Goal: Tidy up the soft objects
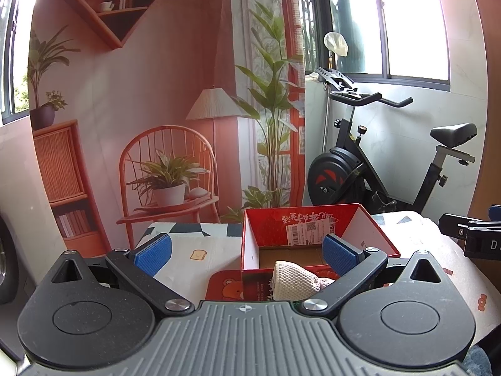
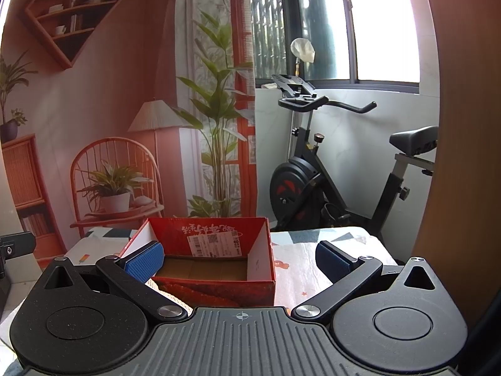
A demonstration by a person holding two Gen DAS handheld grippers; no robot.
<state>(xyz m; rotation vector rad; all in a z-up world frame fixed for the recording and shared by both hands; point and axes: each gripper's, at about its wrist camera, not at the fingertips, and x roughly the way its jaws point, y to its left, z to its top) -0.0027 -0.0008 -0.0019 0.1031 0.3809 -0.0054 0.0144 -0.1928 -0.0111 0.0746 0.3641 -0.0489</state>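
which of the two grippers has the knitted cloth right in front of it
The left gripper: its view shows the cream knitted cloth between its open fingers, before the red box. The right gripper faces only the box.

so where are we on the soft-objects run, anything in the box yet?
Nothing visibly done: the red box shows only its bare cardboard floor. Nothing in hand: left gripper and right gripper are both open and empty. Left to do: a knitted cloth item still sits outside the box, against its near wall, in the left wrist view.
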